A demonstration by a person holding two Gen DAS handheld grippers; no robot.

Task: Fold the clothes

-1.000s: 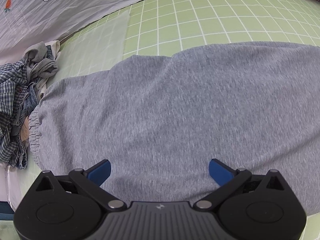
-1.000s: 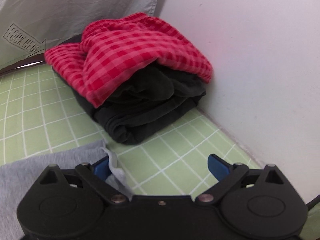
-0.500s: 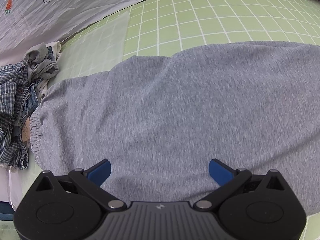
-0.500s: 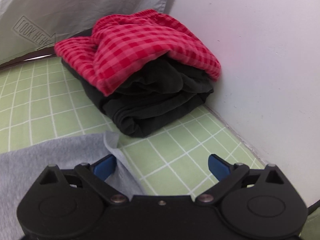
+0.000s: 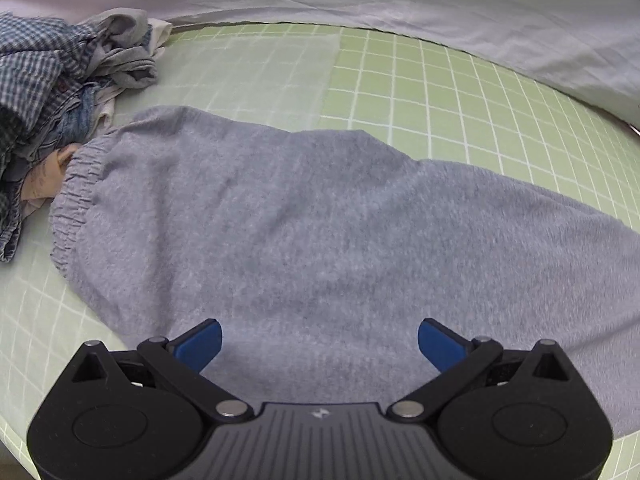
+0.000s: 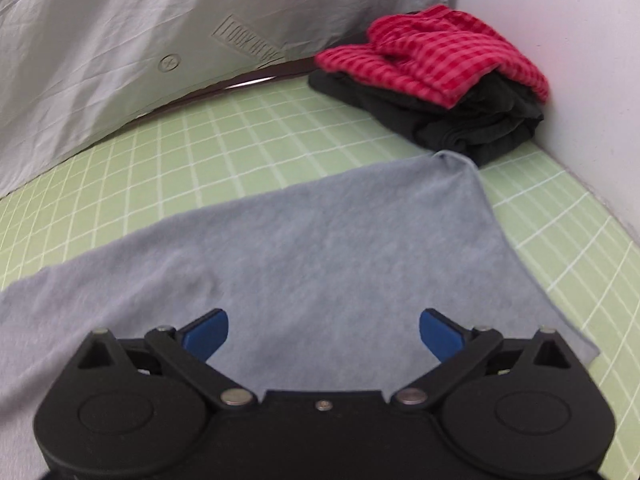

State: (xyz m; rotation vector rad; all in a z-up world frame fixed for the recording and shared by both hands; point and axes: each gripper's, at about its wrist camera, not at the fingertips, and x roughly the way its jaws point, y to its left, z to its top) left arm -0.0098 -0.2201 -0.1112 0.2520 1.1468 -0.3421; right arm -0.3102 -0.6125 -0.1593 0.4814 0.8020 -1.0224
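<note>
The soft grey pants (image 5: pixel 320 220) lie flat – a neat red-and-black pile (image 6: pixel 440 92) waits right, a messy checked heap (image 5: pixel 44 92) left. Both grippers (image 5: pixel 320 344) (image 6: pixel 323 338) hover, fingers spread, holding nothing.

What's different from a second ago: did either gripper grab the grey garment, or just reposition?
Repositioned only. The right gripper drew back from the folded red-and-black stack and now sits over the grey garment, no longer at its corner. The left gripper swung so the unfolded pile shows higher. Both stay open; the garment stays flat.
</note>
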